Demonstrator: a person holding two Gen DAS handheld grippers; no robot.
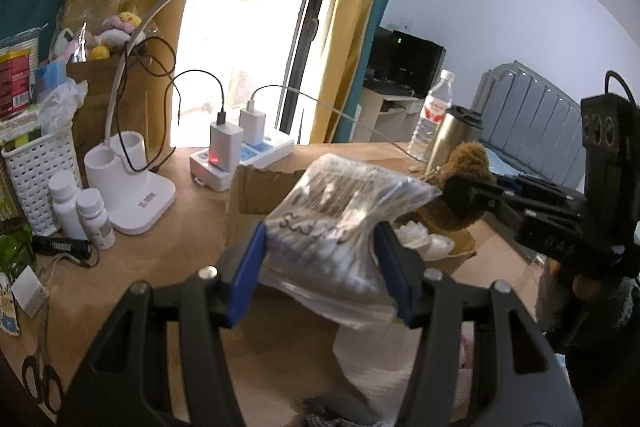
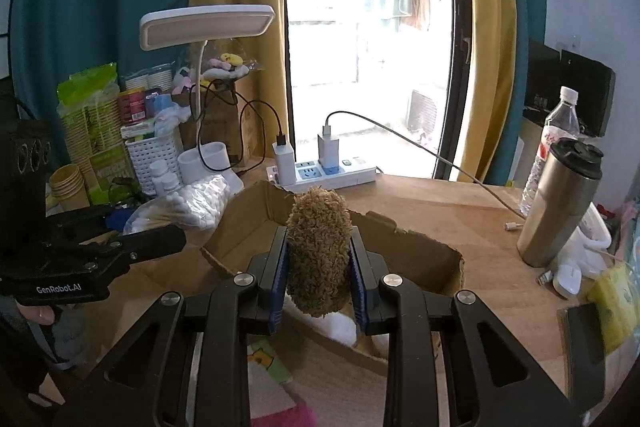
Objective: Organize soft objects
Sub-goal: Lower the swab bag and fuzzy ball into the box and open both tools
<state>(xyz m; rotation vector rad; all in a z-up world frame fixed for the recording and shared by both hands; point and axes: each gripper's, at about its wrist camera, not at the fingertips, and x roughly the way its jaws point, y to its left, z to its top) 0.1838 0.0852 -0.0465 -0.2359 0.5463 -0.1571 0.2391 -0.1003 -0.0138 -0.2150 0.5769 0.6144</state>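
Meanwhile both loads hang above the cardboard box (image 2: 420, 251) — left gripper (image 1: 320, 267) clamped on a bag of cotton swabs (image 1: 340, 227), right gripper (image 2: 318, 267) squeezing a brown plush toy (image 2: 318, 247) — neither dropped in yet; white cotton (image 1: 420, 239) already lies inside.

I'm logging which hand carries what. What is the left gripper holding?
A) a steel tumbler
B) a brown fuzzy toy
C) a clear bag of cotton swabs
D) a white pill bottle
C: the left gripper has its blue pads pressed on the clear bag of cotton swabs.
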